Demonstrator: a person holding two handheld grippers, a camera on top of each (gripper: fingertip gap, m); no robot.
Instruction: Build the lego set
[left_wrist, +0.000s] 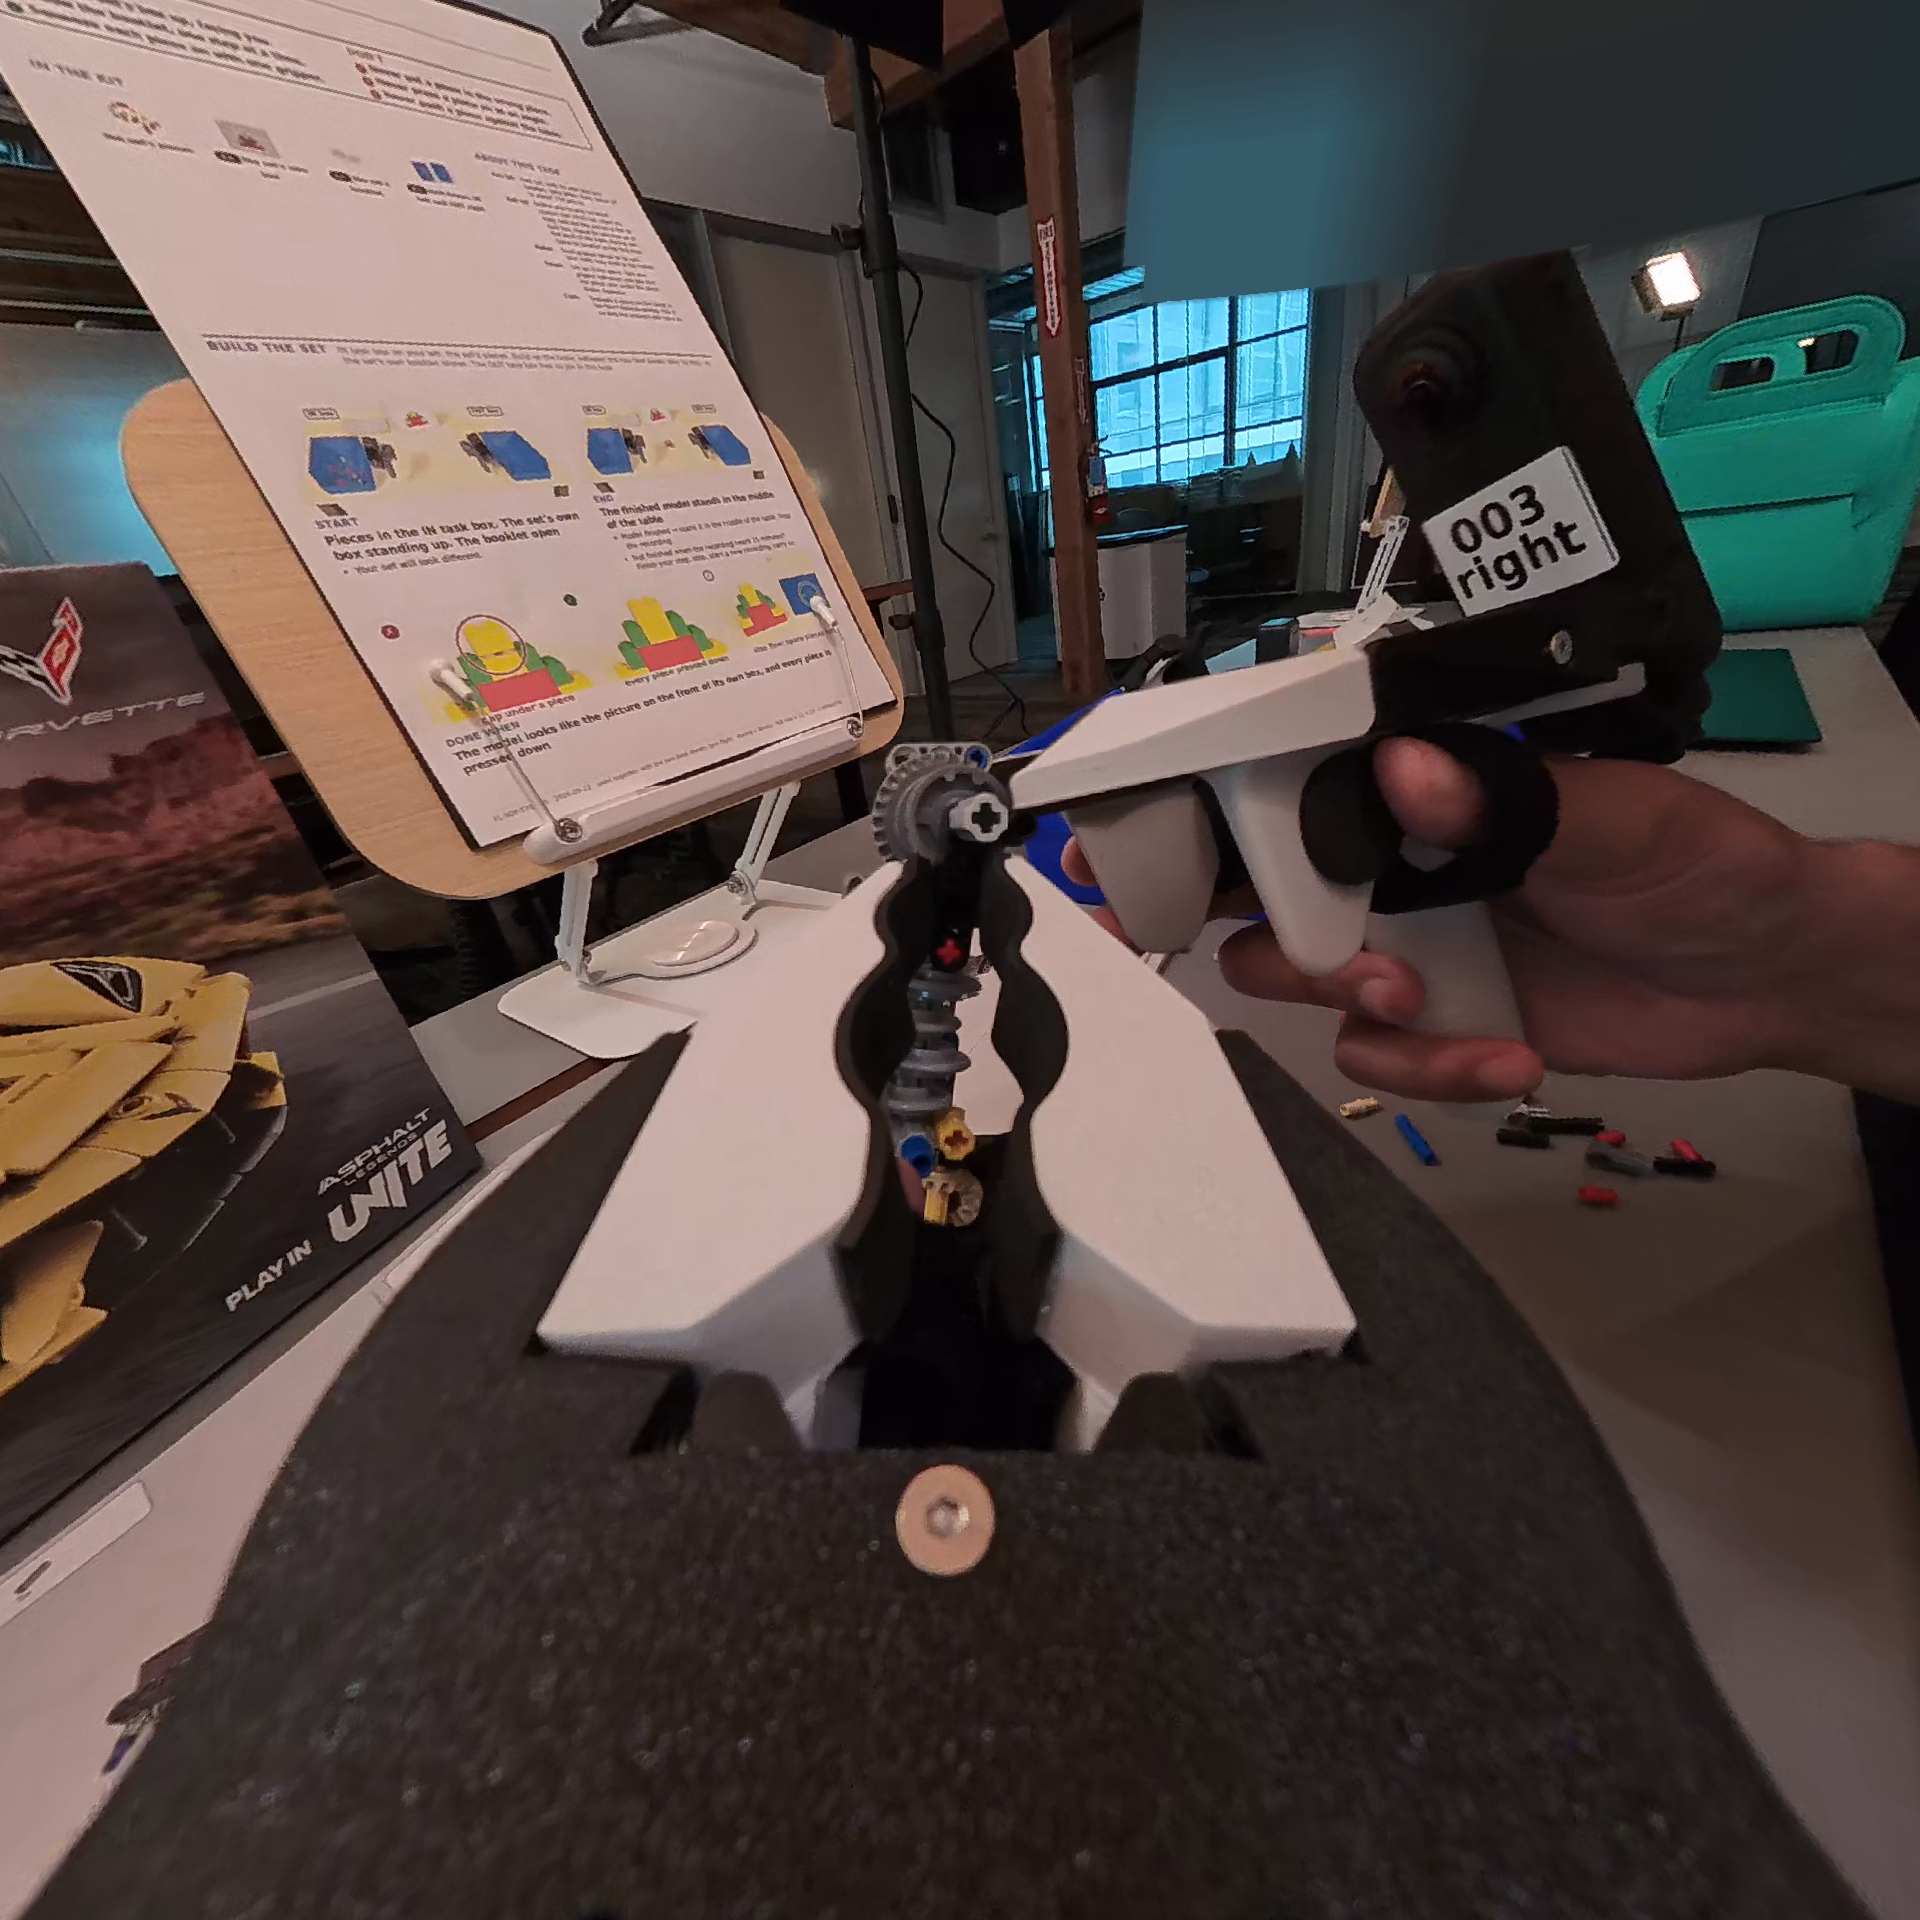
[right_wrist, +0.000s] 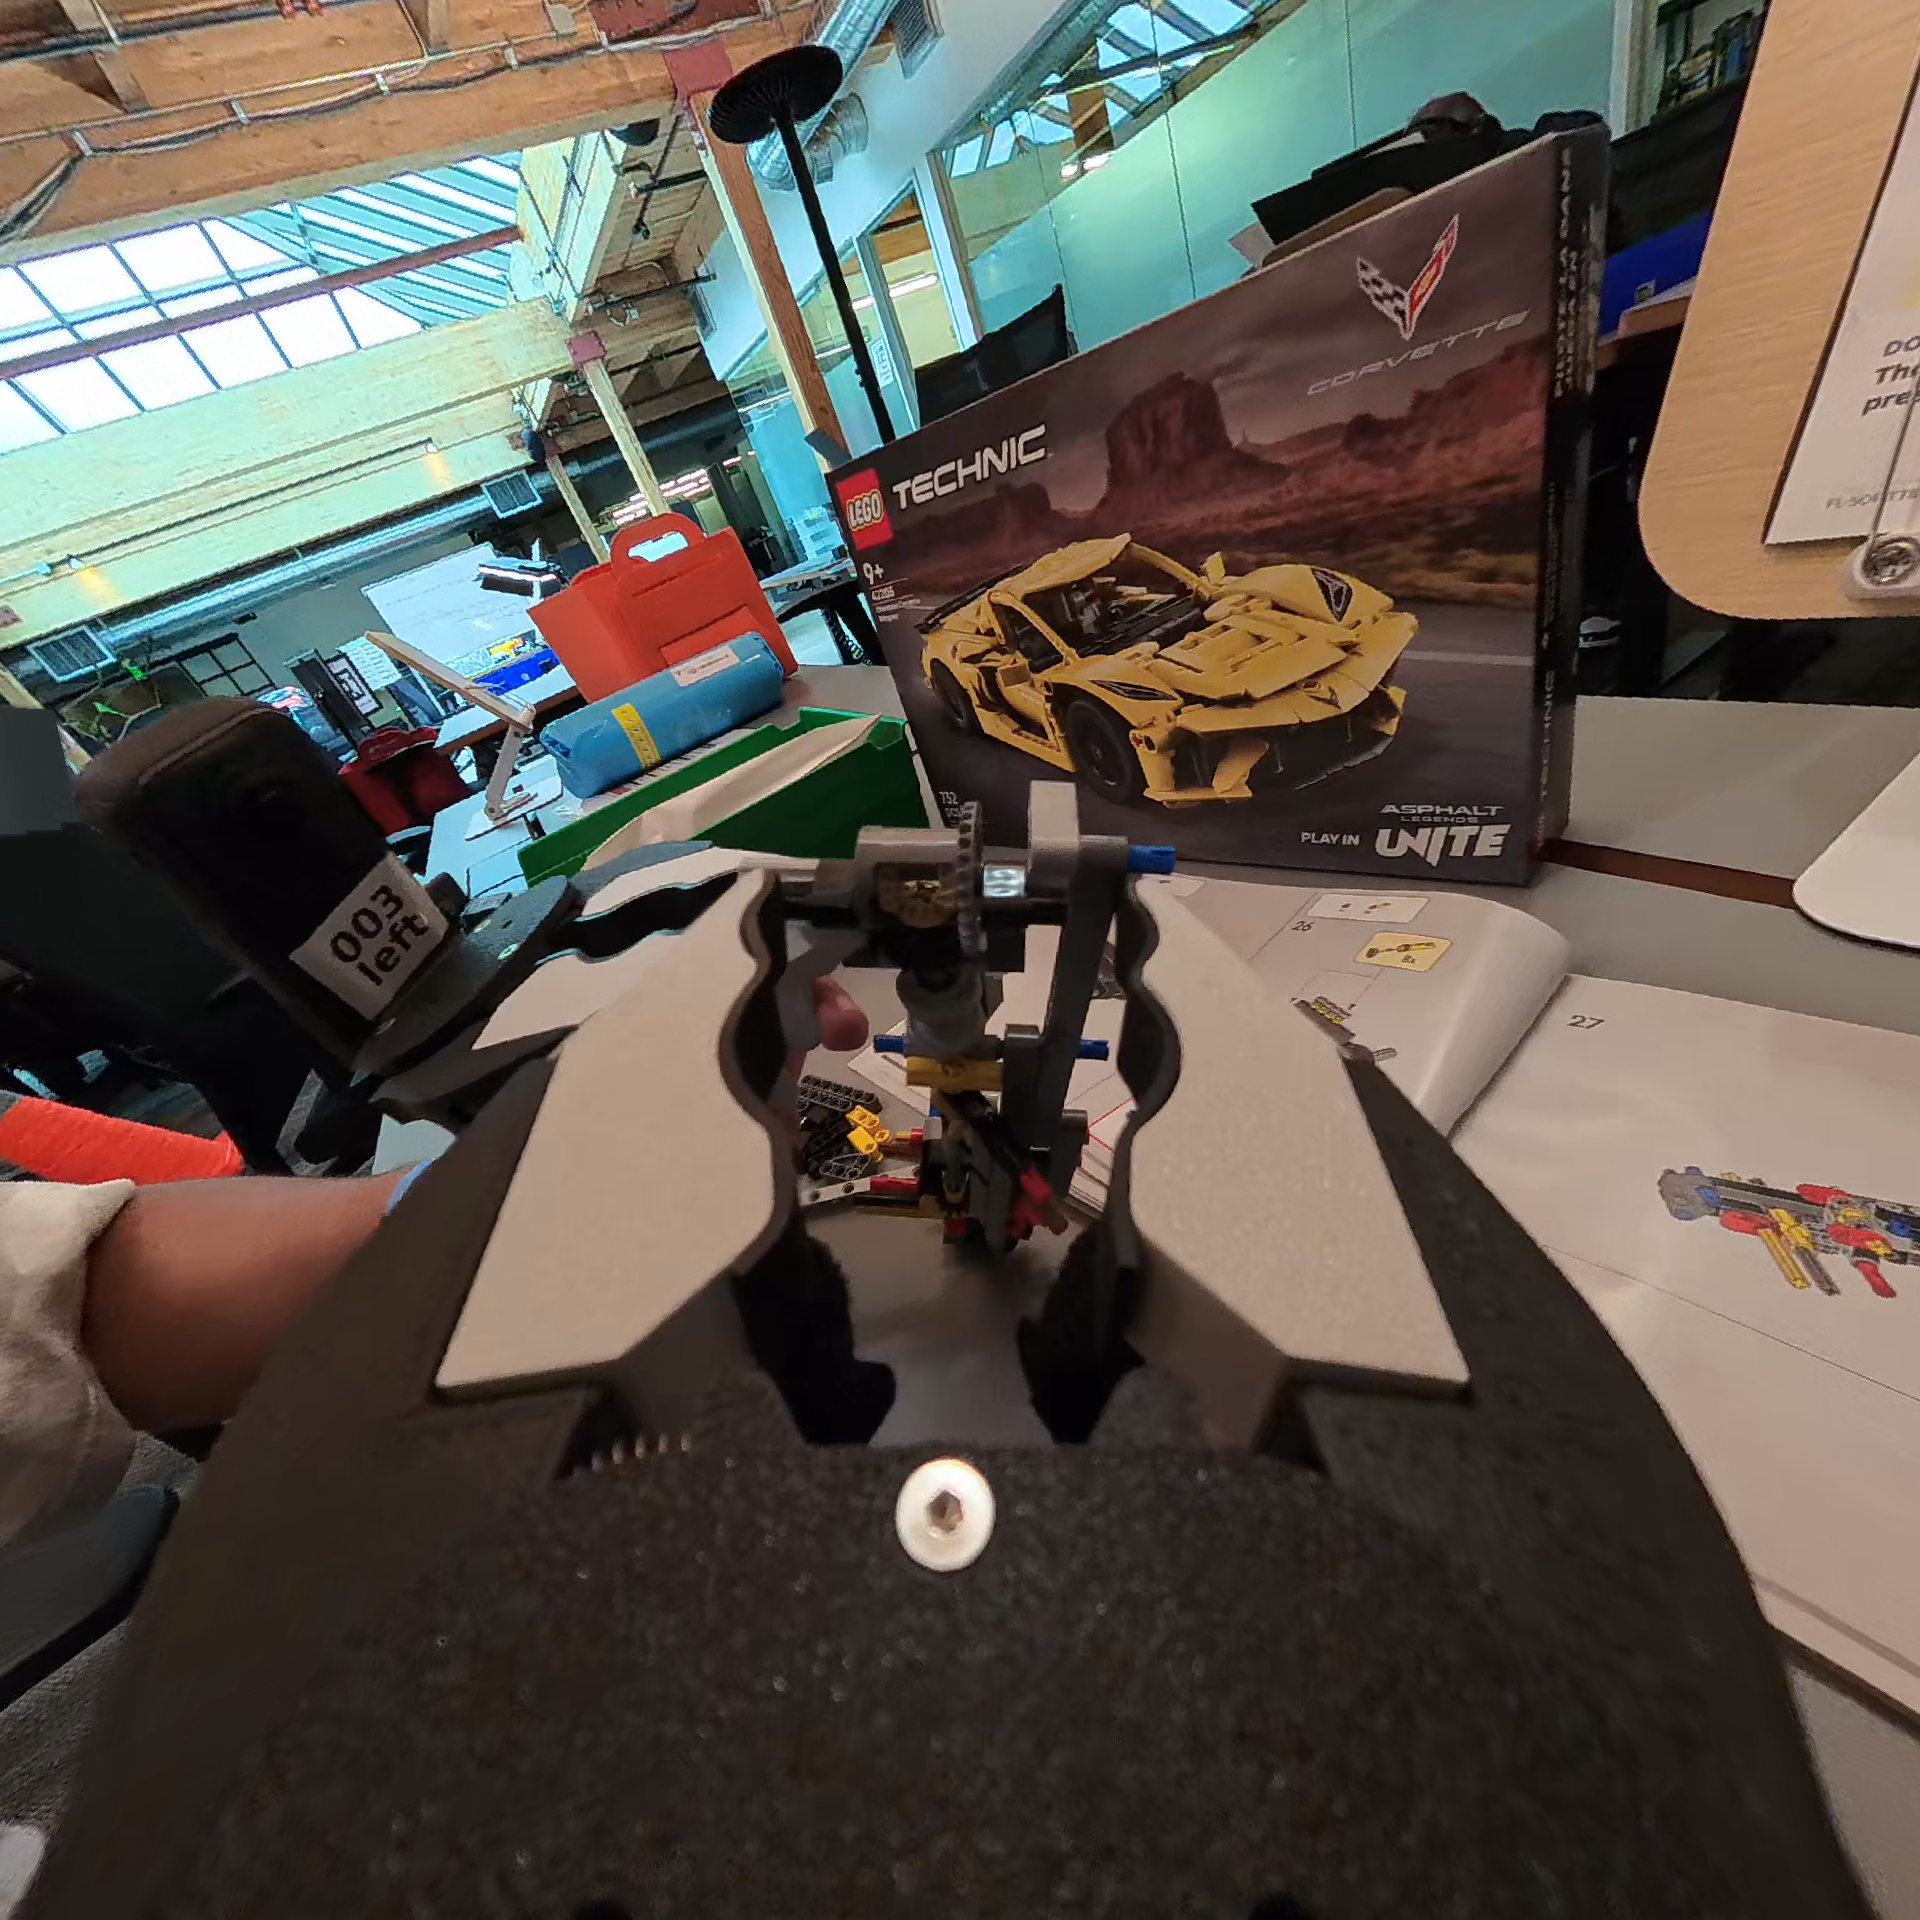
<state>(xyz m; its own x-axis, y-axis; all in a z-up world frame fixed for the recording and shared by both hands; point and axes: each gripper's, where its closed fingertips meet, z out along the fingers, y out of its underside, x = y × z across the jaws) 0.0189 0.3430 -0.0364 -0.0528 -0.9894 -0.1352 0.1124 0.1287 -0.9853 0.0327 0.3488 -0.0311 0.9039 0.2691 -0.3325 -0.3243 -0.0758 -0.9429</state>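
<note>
Jaws of the left gripper (left_wrist: 951, 935) pinch a small grey-black geared subassembly (left_wrist: 940, 883); right gripper (right_wrist: 940, 1039) jaws spread around it. Loose pins (left_wrist: 1600, 1148) at right suggest most building remains.

A: The left gripper (left_wrist: 951, 904) has matt white plastic shells and black foam-like pads, rough and grainy.

B: Its screw (left_wrist: 944, 1519) looks like bright metal. The model (left_wrist: 940, 997) is hard, slightly glossy plastic.

A: The set box (right_wrist: 1236, 582) is printed cardboard with a soft sheen; the stand (left_wrist: 260, 623) shows pale wood grain.

B: Booklet (right_wrist: 1683, 1174) pages are smooth paper.
</note>
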